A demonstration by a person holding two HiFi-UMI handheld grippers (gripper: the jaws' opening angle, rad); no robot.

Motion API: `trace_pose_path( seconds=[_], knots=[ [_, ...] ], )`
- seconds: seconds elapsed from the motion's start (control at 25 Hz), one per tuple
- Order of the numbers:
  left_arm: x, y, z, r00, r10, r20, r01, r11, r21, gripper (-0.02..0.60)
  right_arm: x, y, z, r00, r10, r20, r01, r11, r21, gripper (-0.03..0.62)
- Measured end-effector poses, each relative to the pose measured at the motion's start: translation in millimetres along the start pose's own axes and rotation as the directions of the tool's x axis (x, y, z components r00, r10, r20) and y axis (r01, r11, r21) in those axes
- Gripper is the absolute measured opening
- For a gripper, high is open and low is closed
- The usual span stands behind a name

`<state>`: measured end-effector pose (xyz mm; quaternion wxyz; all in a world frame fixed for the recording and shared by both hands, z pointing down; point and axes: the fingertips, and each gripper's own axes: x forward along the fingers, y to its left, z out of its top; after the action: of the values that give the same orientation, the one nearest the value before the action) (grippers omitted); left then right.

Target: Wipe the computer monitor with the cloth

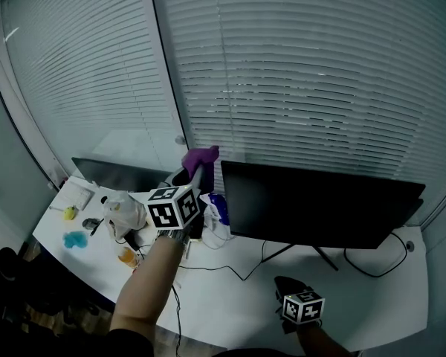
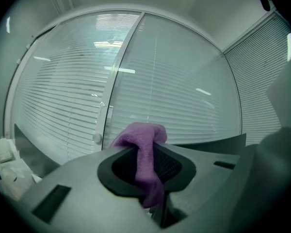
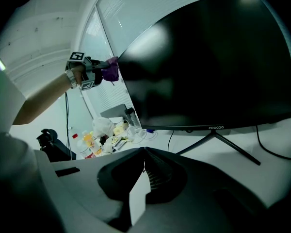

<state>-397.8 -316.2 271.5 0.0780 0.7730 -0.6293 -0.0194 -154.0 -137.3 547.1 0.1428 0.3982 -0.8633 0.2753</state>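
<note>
A wide black monitor (image 1: 320, 207) stands on the white desk, its dark screen filling the right gripper view (image 3: 208, 62). My left gripper (image 1: 197, 171) is raised at the monitor's upper left corner, shut on a purple cloth (image 1: 201, 157). In the left gripper view the purple cloth (image 2: 144, 149) hangs between the jaws, with the monitor's top edge (image 2: 218, 142) behind. The cloth (image 3: 110, 70) sits at the screen's left edge in the right gripper view. My right gripper (image 1: 288, 285) rests low near the desk's front edge, jaws shut with nothing in them (image 3: 144, 154).
Clutter lies left of the monitor: a white plastic bag (image 1: 124, 210), an orange bottle (image 1: 127, 257), a blue item (image 1: 76, 239) and cables (image 1: 230, 270). A second dark screen (image 1: 123, 173) stands behind. White blinds (image 1: 297, 73) cover the windows. The monitor's stand legs (image 3: 218, 142) spread on the desk.
</note>
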Motion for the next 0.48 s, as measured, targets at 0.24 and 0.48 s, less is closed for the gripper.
trace_pose_path(
  seconds=[0.24, 0.48],
  knots=[
    [1, -5, -7, 1.0, -0.026, -0.006, 0.027, 0.998, 0.055, 0.071, 3, 6, -3, 1.0, -0.007, -0.002, 0.007, 1.0, -0.003, 0.024],
    [10, -20, -22, 0.999, -0.049, -0.022, 0.052, 0.984, 0.168, 0.071, 10, 7, -7, 1.0, -0.015, -0.002, 0.015, 1.0, 0.004, 0.024]
  ],
)
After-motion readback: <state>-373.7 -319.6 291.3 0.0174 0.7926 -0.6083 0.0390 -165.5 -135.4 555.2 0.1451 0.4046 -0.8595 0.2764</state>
